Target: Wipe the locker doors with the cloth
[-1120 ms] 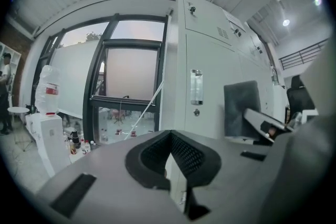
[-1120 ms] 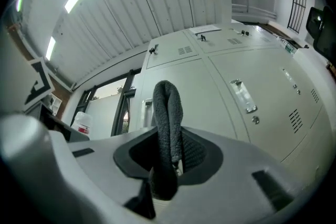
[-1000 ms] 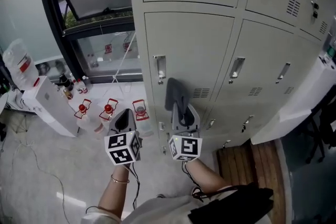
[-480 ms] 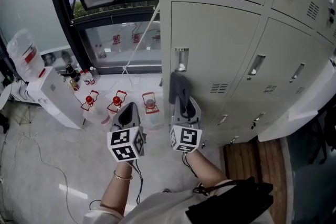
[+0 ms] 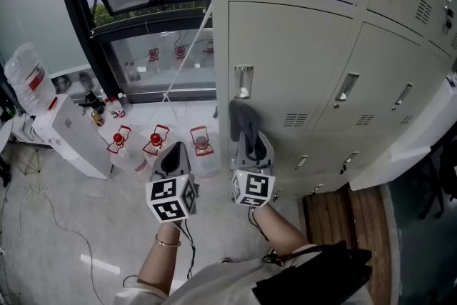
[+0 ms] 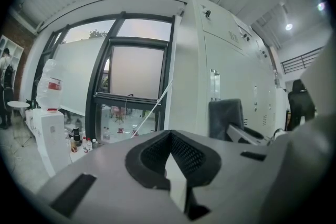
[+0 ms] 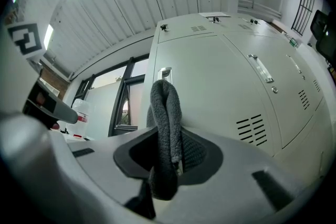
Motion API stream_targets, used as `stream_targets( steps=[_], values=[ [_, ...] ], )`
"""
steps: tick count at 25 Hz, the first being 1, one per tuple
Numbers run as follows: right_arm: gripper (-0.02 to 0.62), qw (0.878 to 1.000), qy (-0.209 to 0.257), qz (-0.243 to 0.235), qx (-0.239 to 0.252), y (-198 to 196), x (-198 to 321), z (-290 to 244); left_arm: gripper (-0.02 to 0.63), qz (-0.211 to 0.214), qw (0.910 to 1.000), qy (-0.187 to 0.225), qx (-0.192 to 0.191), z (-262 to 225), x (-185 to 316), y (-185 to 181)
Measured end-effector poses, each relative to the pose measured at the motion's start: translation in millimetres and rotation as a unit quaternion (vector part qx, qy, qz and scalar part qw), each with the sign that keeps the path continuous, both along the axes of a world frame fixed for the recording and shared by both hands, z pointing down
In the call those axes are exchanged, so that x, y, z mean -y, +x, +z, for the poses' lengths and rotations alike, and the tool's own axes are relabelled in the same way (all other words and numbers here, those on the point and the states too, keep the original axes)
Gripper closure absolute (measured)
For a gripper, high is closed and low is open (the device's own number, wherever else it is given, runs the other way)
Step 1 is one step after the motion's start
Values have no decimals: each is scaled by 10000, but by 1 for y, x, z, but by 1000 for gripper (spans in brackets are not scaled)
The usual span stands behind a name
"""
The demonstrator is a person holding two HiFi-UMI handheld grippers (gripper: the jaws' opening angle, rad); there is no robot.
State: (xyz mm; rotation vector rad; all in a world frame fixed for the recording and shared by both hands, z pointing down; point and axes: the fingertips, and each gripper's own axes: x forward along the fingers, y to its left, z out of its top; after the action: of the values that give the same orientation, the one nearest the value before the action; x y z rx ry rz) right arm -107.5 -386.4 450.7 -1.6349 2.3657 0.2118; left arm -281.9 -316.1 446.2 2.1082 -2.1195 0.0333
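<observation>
- A folded dark grey fleece cloth (image 7: 165, 113) was clamped in the right gripper (image 7: 169, 160), before a pale grey metal locker door (image 5: 300, 61).
- The jaws of the left gripper (image 6: 169, 162) were closed together, empty.

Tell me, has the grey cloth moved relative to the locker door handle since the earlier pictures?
Yes. The grey cloth has shifted left: it was to the lower right of the door handle, and now it sits directly below it.
</observation>
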Motion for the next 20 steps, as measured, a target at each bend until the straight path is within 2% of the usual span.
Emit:
stream_targets(
  steps=[20],
  values=[
    [517,9998,-95,142,-103,63,8,4,603,86,9999,-50,-45,3,8,50]
  ],
)
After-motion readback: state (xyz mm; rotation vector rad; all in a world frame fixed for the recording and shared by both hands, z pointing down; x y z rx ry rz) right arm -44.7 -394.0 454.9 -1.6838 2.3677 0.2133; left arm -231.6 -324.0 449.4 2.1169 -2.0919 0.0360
